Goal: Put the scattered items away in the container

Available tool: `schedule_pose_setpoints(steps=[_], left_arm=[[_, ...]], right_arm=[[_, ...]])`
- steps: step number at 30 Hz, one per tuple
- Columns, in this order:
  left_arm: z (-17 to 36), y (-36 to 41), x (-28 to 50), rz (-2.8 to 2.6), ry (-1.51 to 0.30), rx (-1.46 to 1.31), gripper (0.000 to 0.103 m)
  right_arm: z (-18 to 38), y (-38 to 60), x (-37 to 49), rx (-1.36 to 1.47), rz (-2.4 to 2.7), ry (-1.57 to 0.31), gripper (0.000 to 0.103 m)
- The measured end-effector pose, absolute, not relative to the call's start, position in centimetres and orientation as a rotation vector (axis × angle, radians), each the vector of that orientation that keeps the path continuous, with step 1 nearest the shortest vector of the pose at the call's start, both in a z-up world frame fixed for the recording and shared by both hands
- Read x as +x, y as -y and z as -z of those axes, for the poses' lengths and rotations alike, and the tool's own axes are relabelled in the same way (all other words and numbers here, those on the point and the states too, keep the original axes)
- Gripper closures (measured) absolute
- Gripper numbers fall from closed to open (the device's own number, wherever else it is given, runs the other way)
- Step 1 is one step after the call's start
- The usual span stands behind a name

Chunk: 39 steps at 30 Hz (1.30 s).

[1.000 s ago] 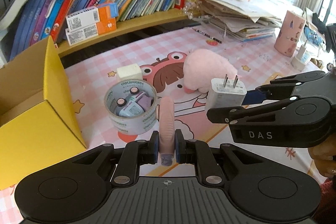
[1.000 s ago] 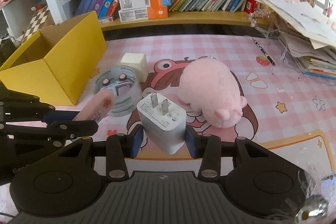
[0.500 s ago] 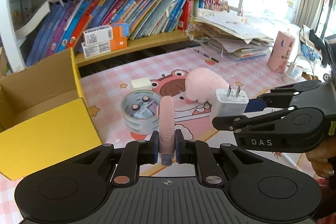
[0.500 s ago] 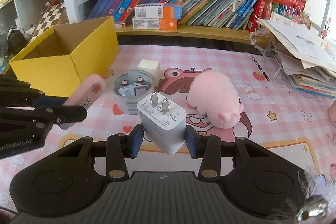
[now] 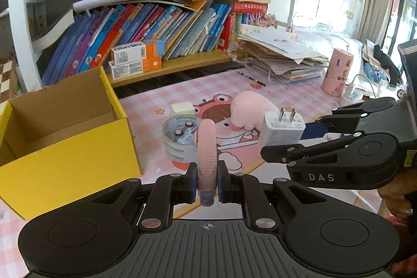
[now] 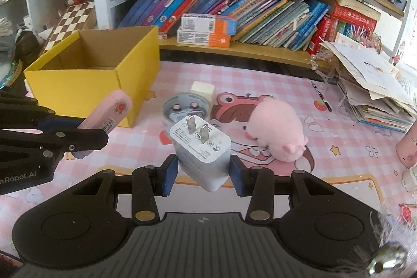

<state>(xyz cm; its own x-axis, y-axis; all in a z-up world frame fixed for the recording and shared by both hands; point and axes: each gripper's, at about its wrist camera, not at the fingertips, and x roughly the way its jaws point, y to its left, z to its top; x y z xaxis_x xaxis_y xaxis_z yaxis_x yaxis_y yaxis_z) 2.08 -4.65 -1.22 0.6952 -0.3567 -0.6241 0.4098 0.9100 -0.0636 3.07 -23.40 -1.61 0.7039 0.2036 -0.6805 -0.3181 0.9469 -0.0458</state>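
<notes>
My left gripper is shut on a flat pink case, held above the pink mat; the case also shows in the right wrist view. My right gripper is shut on a white wall charger, prongs up, also seen in the left wrist view. The open yellow box stands at the left, seen too in the right wrist view. On the mat lie a tape roll holding small items, a white cube and a pink plush.
A low bookshelf with leaning books and two orange-white boxes runs along the back. A paper stack sits at the right, with a pink cup and a pencil nearby.
Both grippers have risen and drawn back from the mat with their items still held; the yellow box's inside now shows.
</notes>
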Motion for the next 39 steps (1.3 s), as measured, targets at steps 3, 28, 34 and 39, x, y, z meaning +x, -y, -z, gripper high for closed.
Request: schedule_pose_setpoints(steps=[3,28,34,39], left_arm=[[1.0,3.6,1.5,0.42,-0.675,0.084,0.089],[1.0,-3.1,-1.6,0.267,-0.669,-0.001,0.09],[1.3,-2.8,-1.7,0.269,-0.678,-0.006,0.09],[1.5,-2.6,-1.5,0.266,-0.684,-0.014,0.09]], right_arm=[[1.5,22.3,2.7,-0.166,-0.298,-0.735,0.062],[1.6,16.9,1.7,-0.196,-0.409,-0.752,0.098],[1.9,17.0,1.7,-0.2,-0.416,-0.767,0.098],[2.1,17.3,2.0,-0.205,-0.421,-0.777,0.098]])
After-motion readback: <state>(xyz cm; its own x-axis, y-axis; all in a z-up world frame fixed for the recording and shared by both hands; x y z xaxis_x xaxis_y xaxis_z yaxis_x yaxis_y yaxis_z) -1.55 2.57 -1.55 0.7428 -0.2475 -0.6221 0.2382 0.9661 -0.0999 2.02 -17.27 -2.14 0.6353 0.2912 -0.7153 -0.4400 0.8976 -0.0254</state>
